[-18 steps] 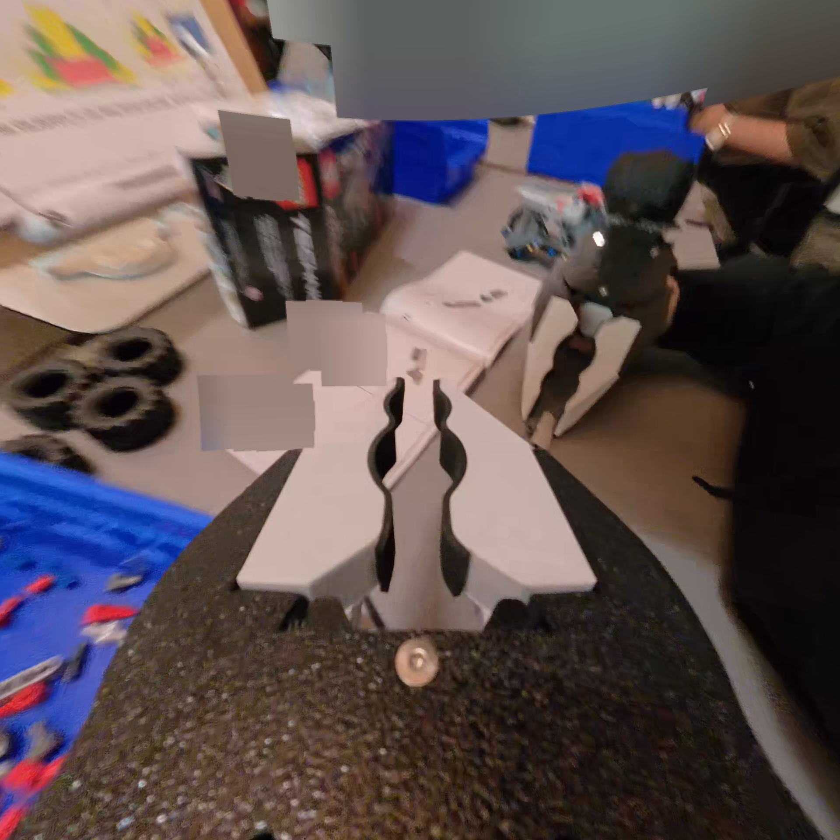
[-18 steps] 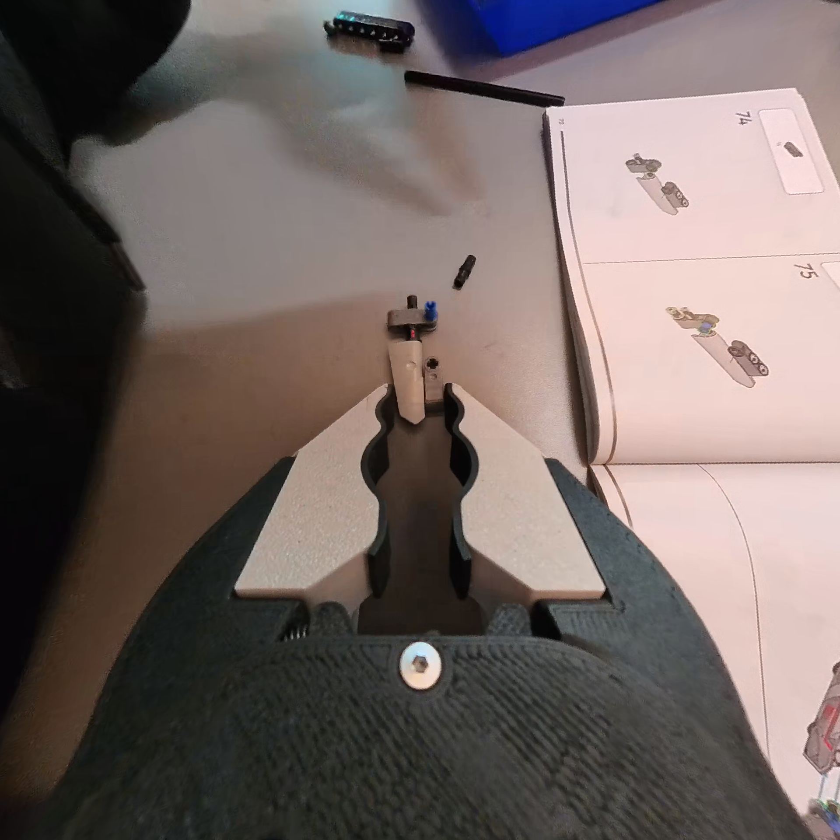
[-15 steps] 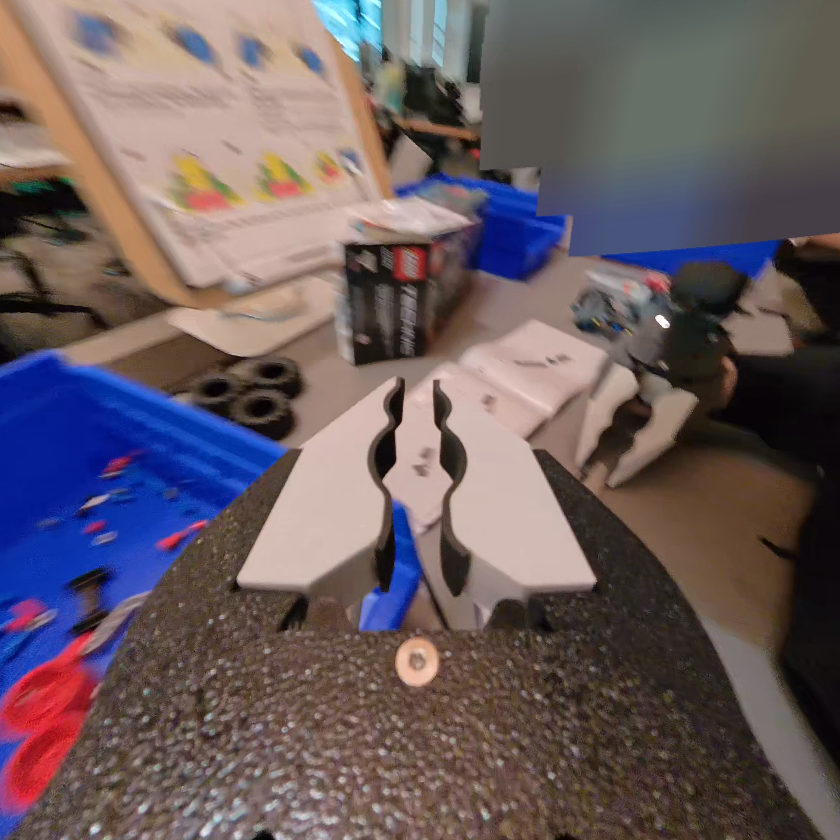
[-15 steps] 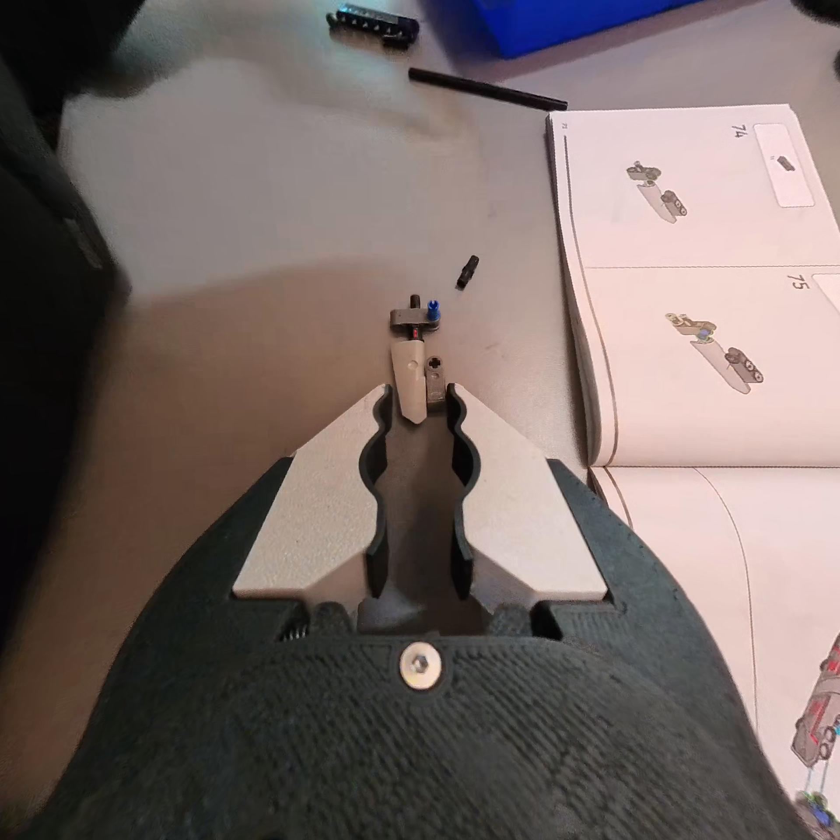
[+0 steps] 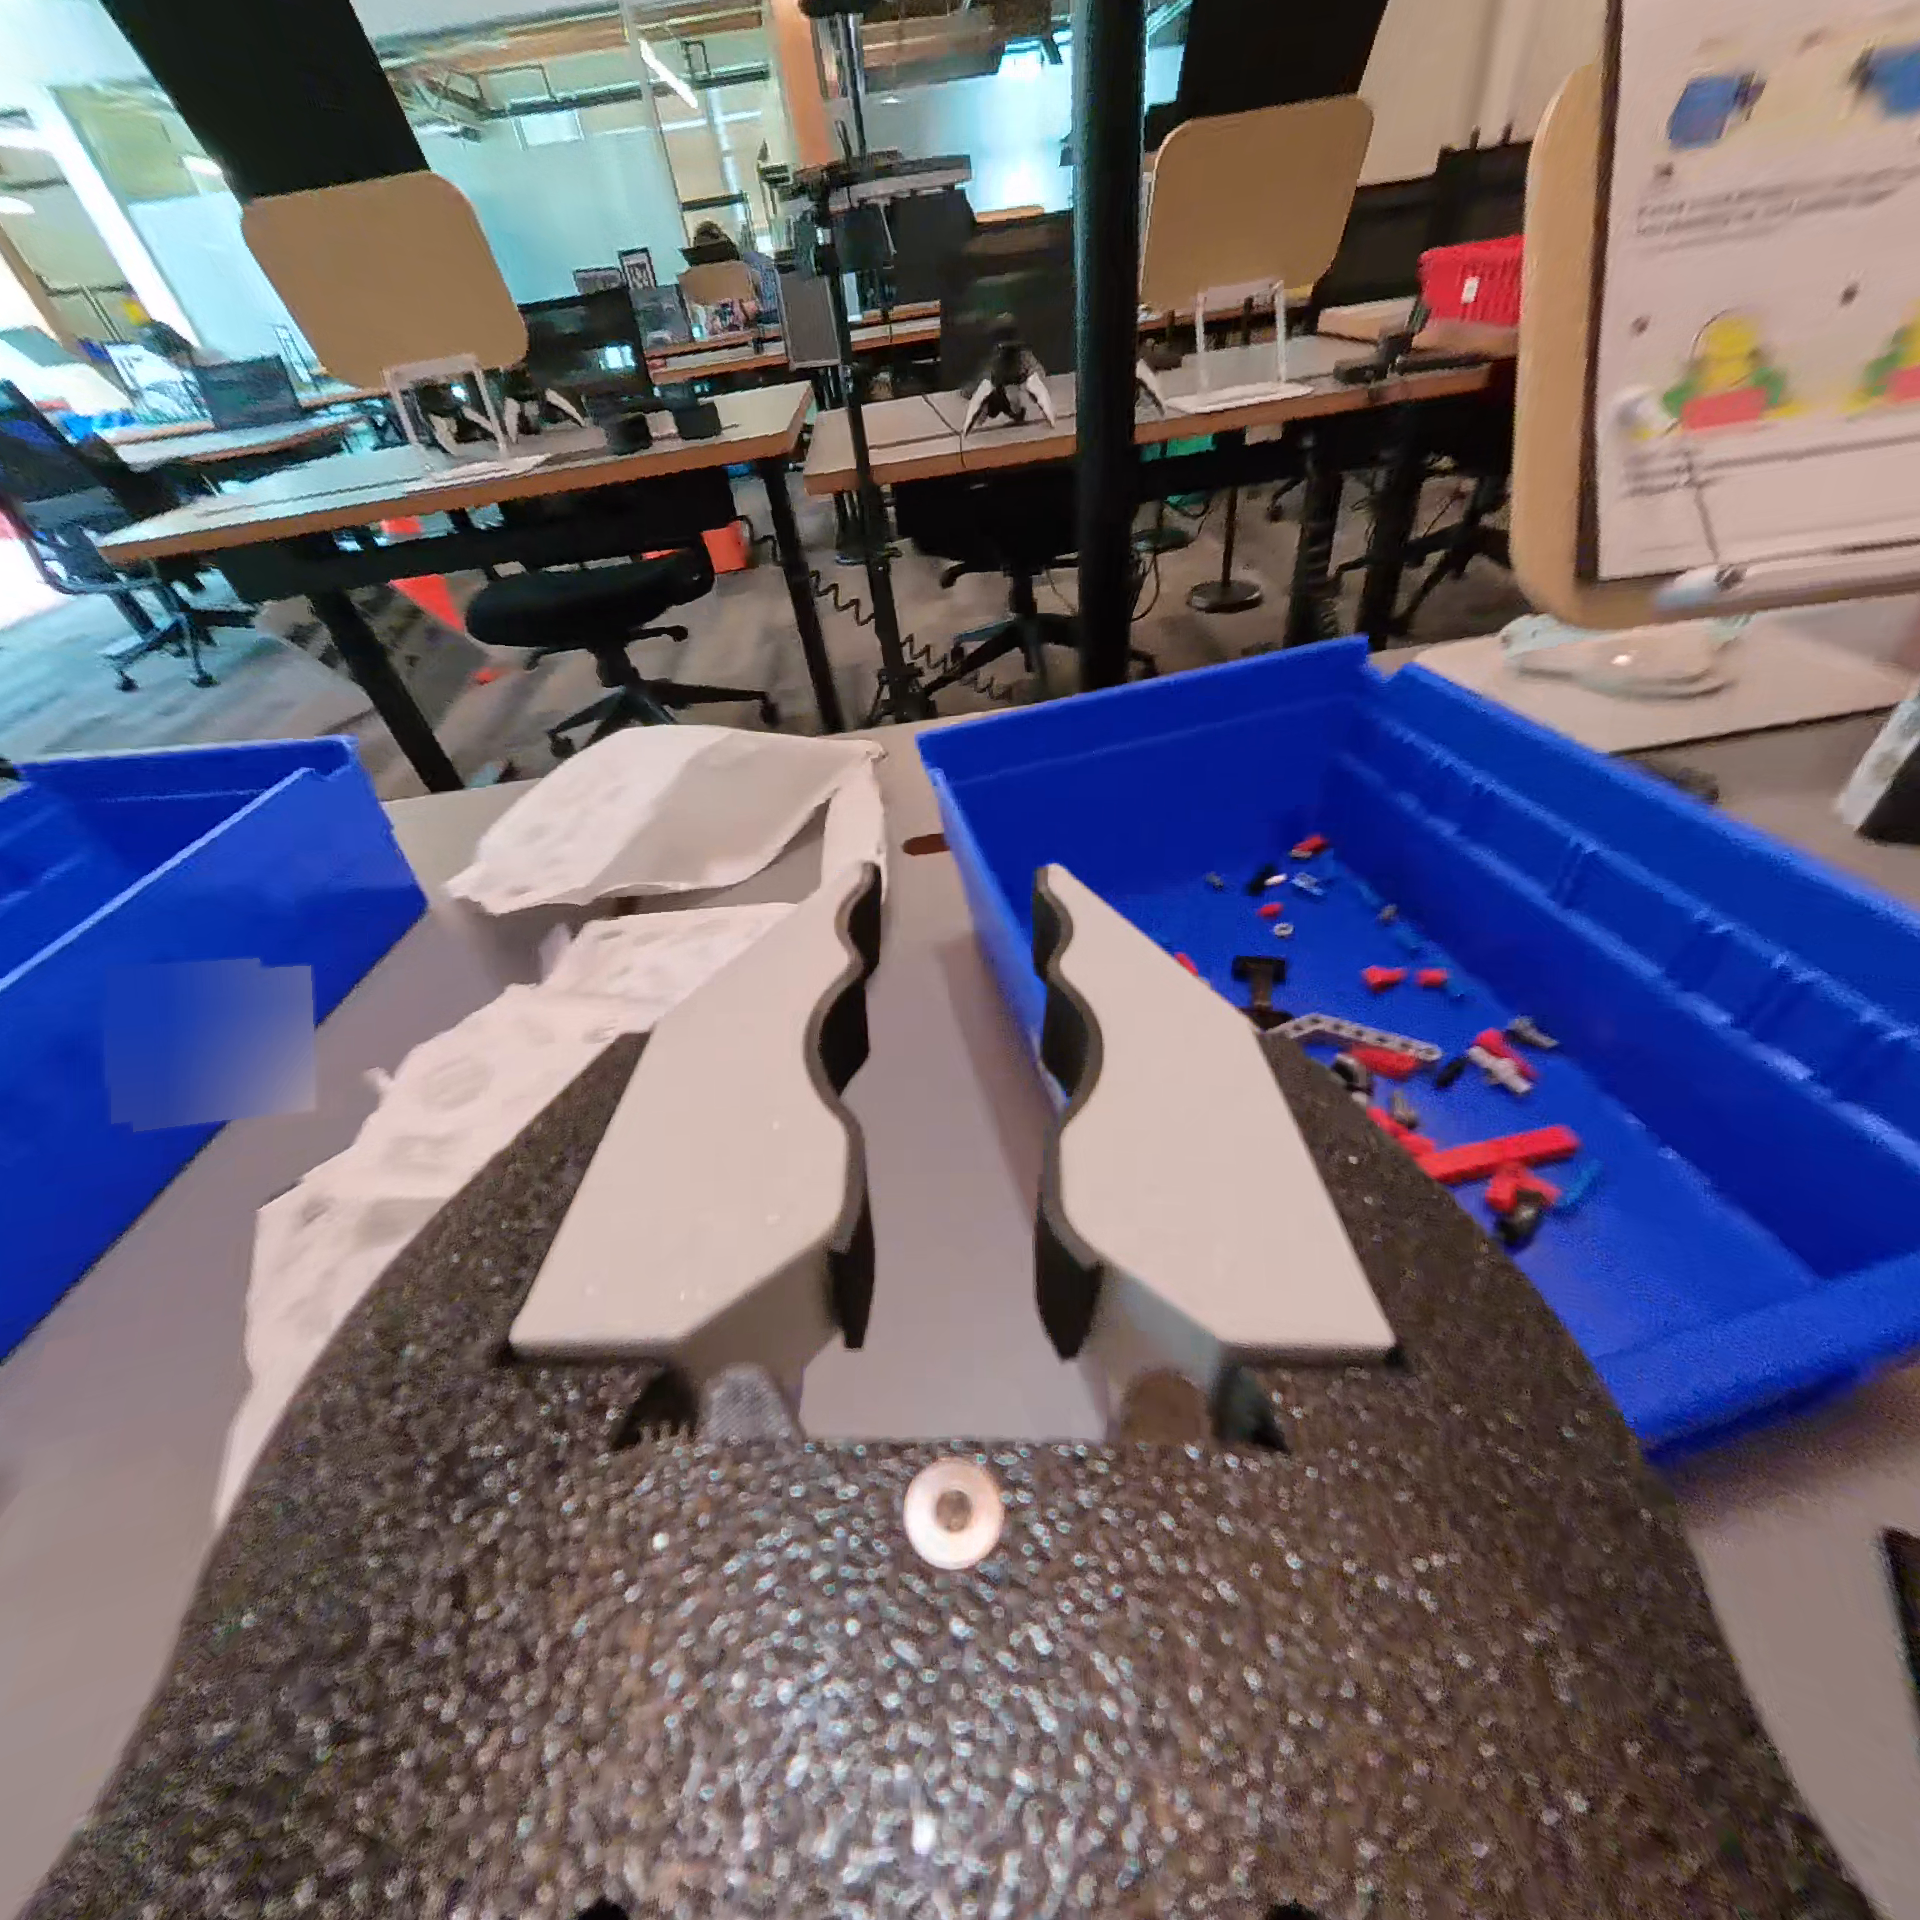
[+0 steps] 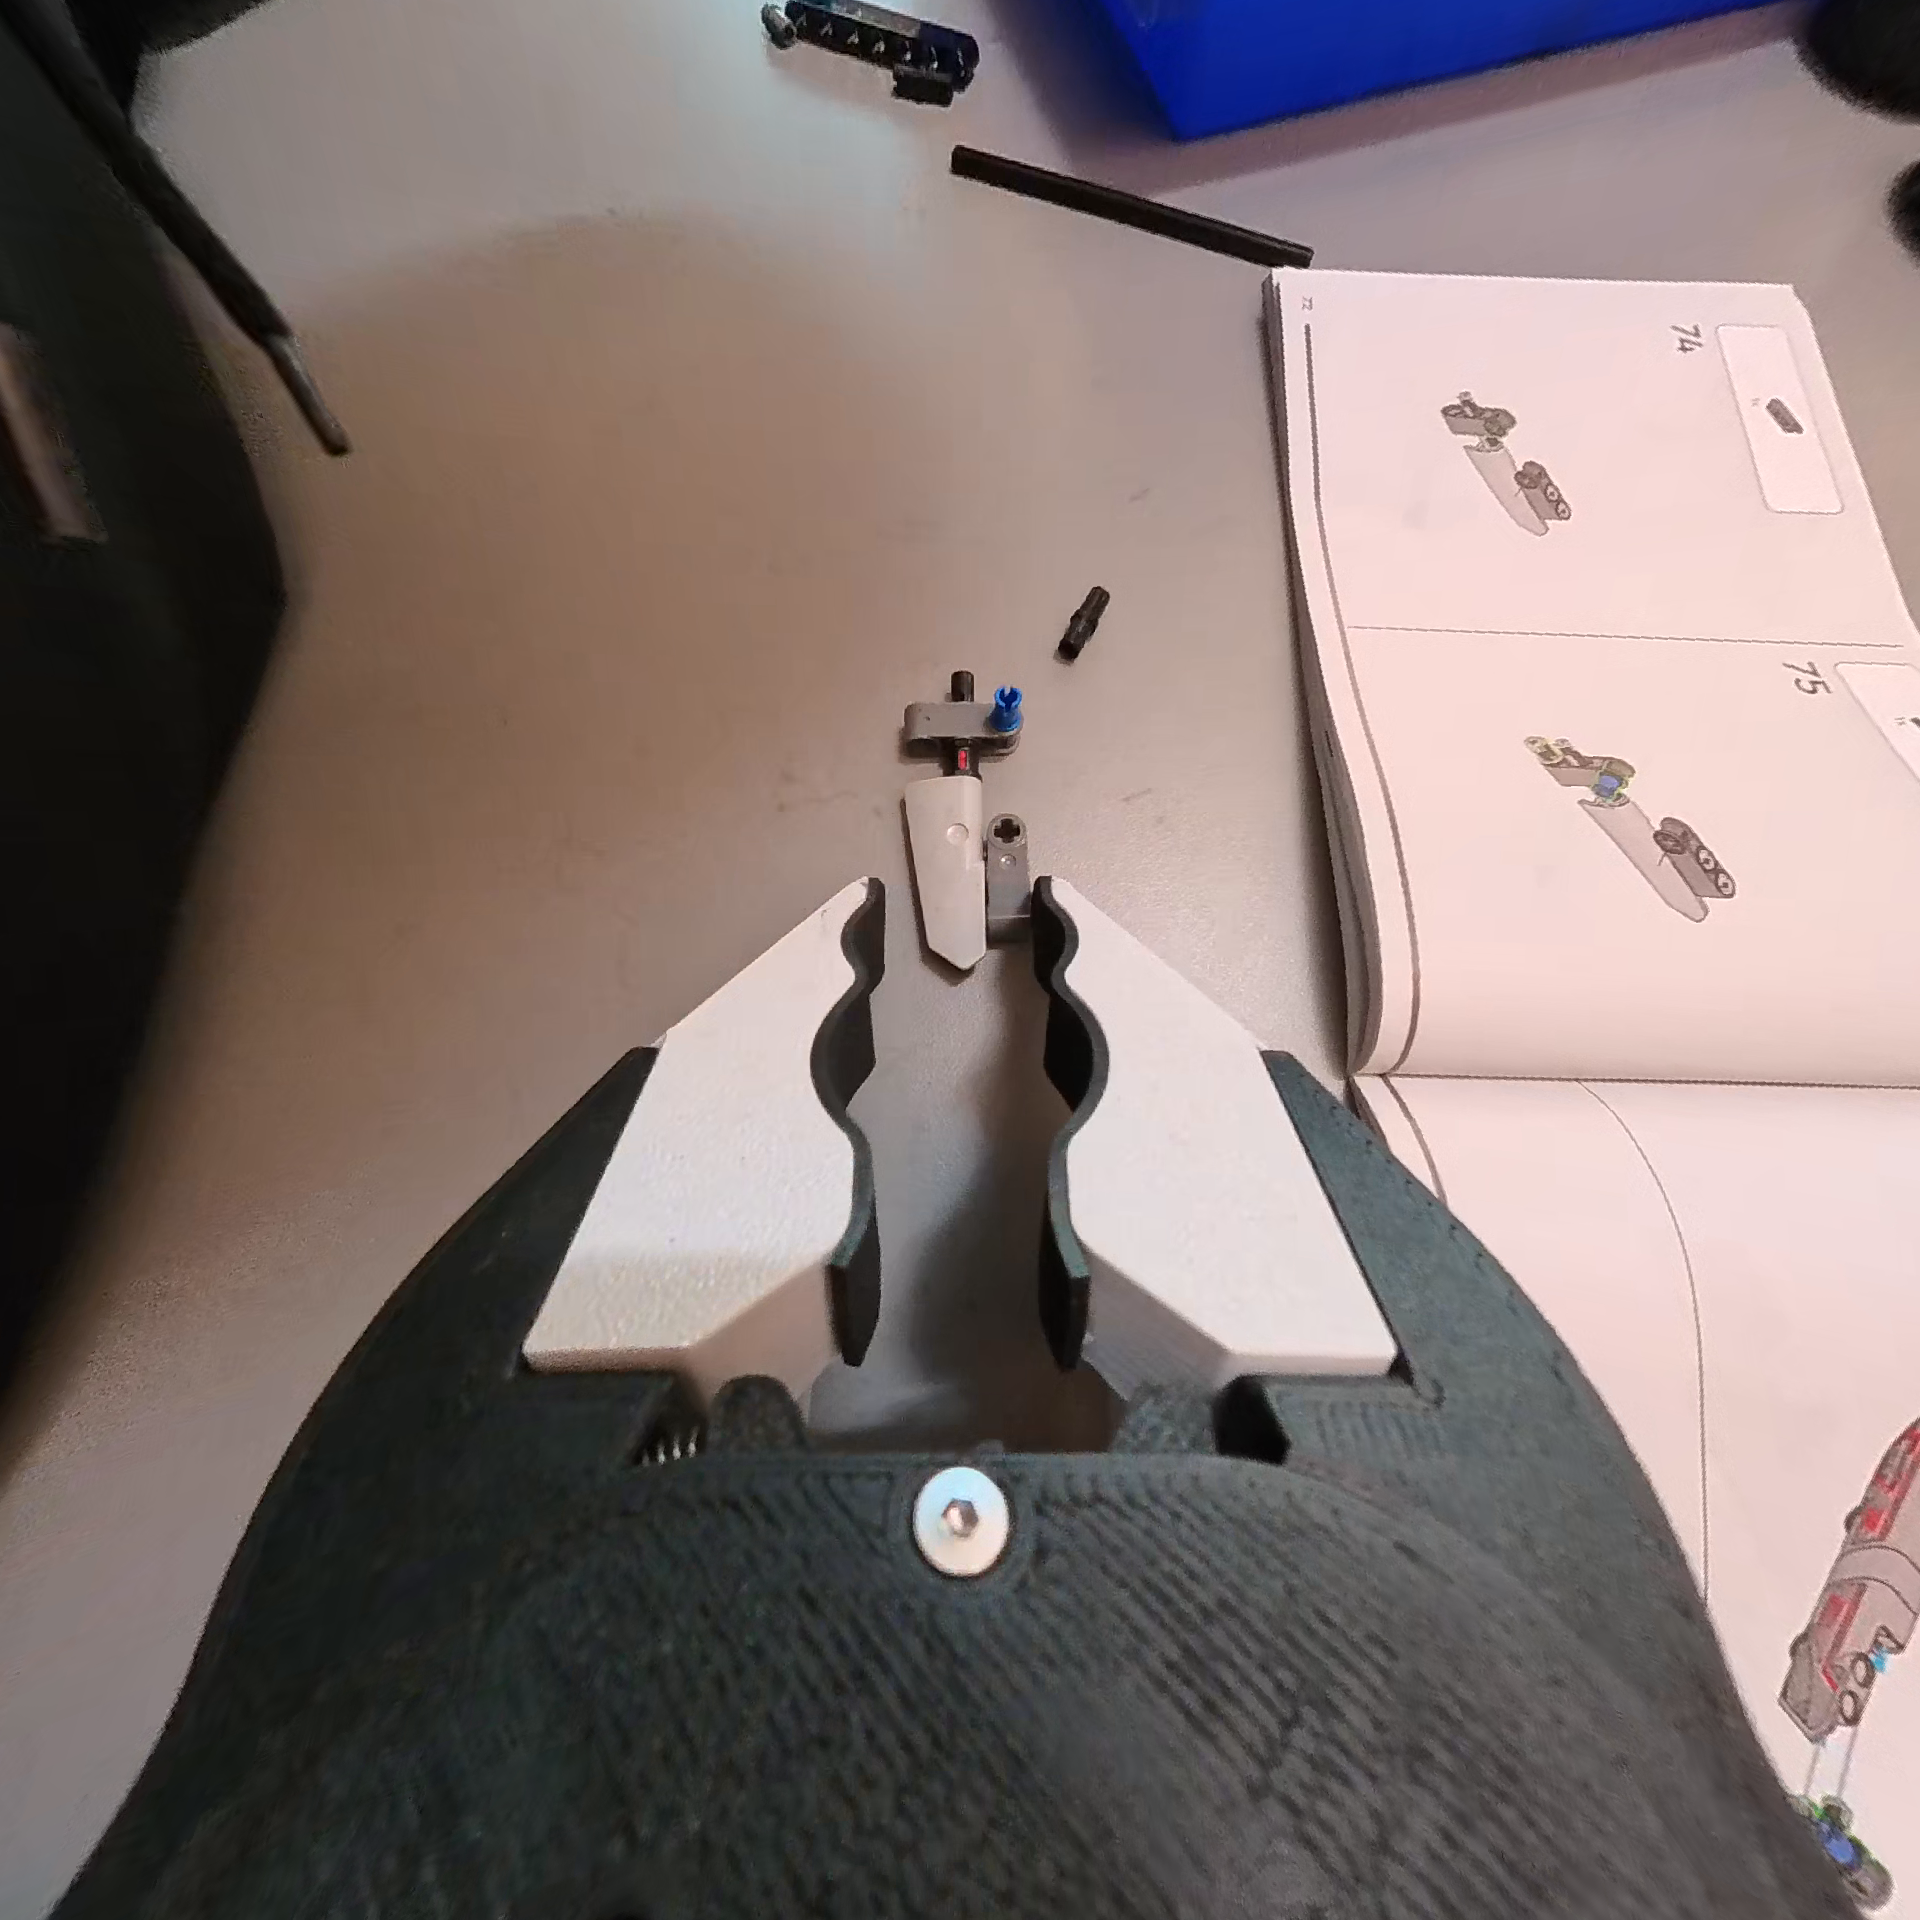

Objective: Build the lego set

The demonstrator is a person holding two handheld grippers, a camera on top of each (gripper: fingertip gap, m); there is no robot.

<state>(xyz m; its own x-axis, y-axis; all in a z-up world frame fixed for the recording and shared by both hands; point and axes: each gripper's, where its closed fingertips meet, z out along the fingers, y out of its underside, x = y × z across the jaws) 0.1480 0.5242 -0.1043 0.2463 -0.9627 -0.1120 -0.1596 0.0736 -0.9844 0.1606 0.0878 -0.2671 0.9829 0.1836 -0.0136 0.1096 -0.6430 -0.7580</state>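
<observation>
In the right wrist view a small grey lego assembly [image 6: 961, 831] with a blue pin and a black axle lies on the grey table. My right gripper [image 6: 954, 891] is open, its tips on either side of the assembly's near end, not closed on it. A loose black pin [image 6: 1083, 621] lies just beyond. The open instruction booklet [image 6: 1621, 727] lies to the right. In the left wrist view my left gripper [image 5: 956, 883] is open and empty, just left of a blue bin [image 5: 1662, 1039] holding several loose red, black and grey lego parts [image 5: 1496, 1148].
A long black axle [image 6: 1127, 218] and a black beam [image 6: 883, 36] lie farther off in the right wrist view, with a blue bin corner [image 6: 1351, 62] behind. In the left wrist view crumpled white bags [image 5: 665, 821] and another blue bin [image 5: 208, 914] lie to the left. One gripper's finger ends stand about 45 cm off the other's. The loose black pin [image 6: 1083, 621] sits 6 cm or so from the ends of my right fingers.
My left gripper has swung left, away from the box, tyres and other gripper, to face the blue parts bin, and its jaws have opened wider. My right gripper has barely moved.
</observation>
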